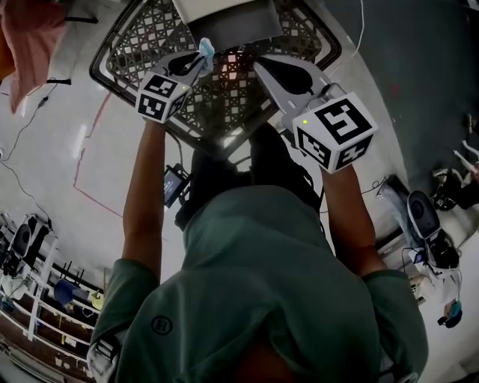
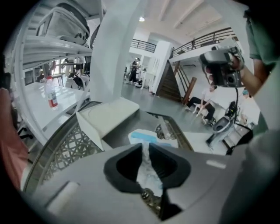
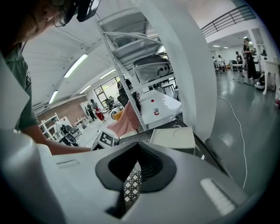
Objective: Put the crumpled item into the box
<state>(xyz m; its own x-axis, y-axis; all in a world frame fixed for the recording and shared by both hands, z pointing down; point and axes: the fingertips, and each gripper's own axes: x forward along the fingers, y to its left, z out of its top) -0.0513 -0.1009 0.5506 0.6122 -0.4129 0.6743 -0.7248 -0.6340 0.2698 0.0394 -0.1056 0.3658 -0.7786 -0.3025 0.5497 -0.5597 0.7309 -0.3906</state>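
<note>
The crumpled item (image 1: 206, 48) is a light-blue and white wad. My left gripper (image 1: 202, 60) is shut on it, just in front of the white box (image 1: 224, 19) at the far edge of the dark lattice table (image 1: 142, 45). In the left gripper view the wad (image 2: 148, 168) fills the gap between the pads and sticks out past the tips, with the box (image 2: 109, 116) to the left ahead. My right gripper (image 1: 258, 66) hovers beside it over the lattice, shut and holding nothing. In the right gripper view the box (image 3: 173, 138) lies ahead to the right.
A pink cloth (image 1: 30, 37) hangs at the upper left. A white pillar (image 2: 116, 48) rises behind the box, with a metal shelf rack (image 2: 52, 43) and a bottle (image 2: 51, 94) to its left. Cables and gear lie on the floor around the table.
</note>
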